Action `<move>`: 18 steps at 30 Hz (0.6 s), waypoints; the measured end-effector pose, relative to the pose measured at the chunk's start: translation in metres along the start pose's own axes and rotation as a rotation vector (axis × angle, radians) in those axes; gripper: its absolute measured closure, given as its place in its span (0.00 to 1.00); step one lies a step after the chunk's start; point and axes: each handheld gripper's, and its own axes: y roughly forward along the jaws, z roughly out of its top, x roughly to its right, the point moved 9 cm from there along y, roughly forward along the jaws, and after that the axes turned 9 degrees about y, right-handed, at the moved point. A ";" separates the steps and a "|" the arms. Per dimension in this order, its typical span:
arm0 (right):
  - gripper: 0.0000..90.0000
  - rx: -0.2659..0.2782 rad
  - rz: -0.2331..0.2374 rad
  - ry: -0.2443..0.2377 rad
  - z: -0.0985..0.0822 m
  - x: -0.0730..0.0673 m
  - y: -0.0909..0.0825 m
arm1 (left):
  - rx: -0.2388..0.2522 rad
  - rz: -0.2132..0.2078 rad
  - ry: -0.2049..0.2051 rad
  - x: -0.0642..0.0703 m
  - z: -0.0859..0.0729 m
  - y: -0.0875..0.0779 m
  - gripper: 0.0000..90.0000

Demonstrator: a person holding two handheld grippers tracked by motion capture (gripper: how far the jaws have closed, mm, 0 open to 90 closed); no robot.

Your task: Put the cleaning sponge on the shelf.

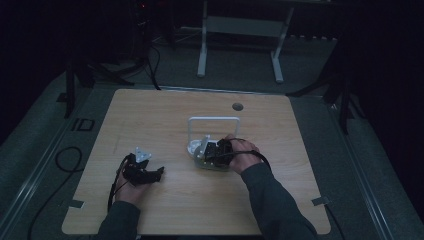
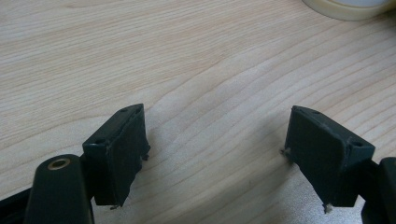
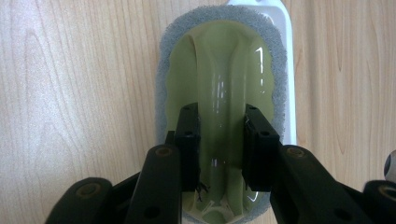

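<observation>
Two tongs: left tongs (image 2: 215, 154) spread over table (image 2: 187, 70); right tongs (image 3: 222, 149) pinching scrubber handle (image 3: 219, 93).

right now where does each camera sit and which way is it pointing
High view: above the person's side, looking forward and down on the wooden table; both forearms enter from below, left tool and right tool.
Left gripper view: rides the left tool, facing bare tabletop; jaws apart.
Right gripper view: rides the right tool, facing down; jaws closed on the green-handled scrubber.
Shared: high and right gripper views both show the white holder.
</observation>
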 end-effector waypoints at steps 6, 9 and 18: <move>0.79 -0.001 -0.017 -0.030 0.003 0.004 0.002 | 0.001 0.000 0.001 0.000 0.000 0.000 0.23; 0.79 0.008 -0.015 -0.031 0.006 0.006 0.001 | 0.000 0.000 0.001 0.000 0.000 0.000 0.23; 0.79 0.004 -0.026 -0.047 0.008 0.013 0.002 | 0.000 0.000 0.001 0.000 0.000 0.000 0.23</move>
